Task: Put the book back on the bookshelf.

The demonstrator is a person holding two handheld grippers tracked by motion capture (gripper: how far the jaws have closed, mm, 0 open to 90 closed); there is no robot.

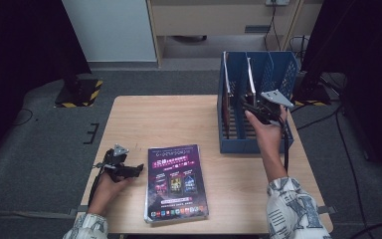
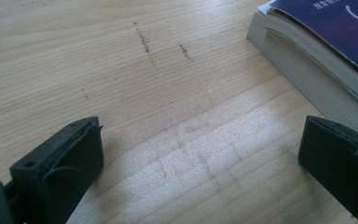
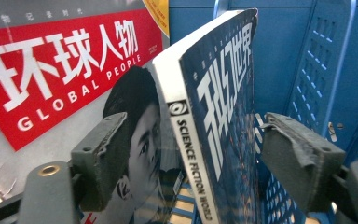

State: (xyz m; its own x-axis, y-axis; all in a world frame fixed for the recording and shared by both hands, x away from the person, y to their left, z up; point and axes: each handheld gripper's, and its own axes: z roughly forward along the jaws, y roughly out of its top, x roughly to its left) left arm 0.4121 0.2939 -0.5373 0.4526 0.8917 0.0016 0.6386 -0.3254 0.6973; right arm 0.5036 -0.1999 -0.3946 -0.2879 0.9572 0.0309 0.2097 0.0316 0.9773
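The magazine with the dark blue glossy cover stands on edge inside the blue plastic file rack, tilted so its top leans to the right in the right gripper view. Its white spine faces the camera and carries the words "SCIENCE FICTION WORLD". The right gripper has its 2 grey-black jaws spread to either side of this magazine, with a gap showing between each pad and the cover, so nothing is pinched. In the high view the right gripper reaches into the middle of the rack from the near side, the grey 3-cornered plate on top of it.

Just behind the blue magazine leans a second magazine with a red band, large white characters and "GLOBAL PEOPLE" printed on it. The rack has perforated side walls and upright dividers that split it into narrow slots, and it sits at the far right of the pale wooden table.

A thick book with a purple-black cover lies flat near the front edge of the table. The left gripper rests on the table just left of that book, its jaws wide apart over bare wood grain, the book's stacked page edges near the right jaw.
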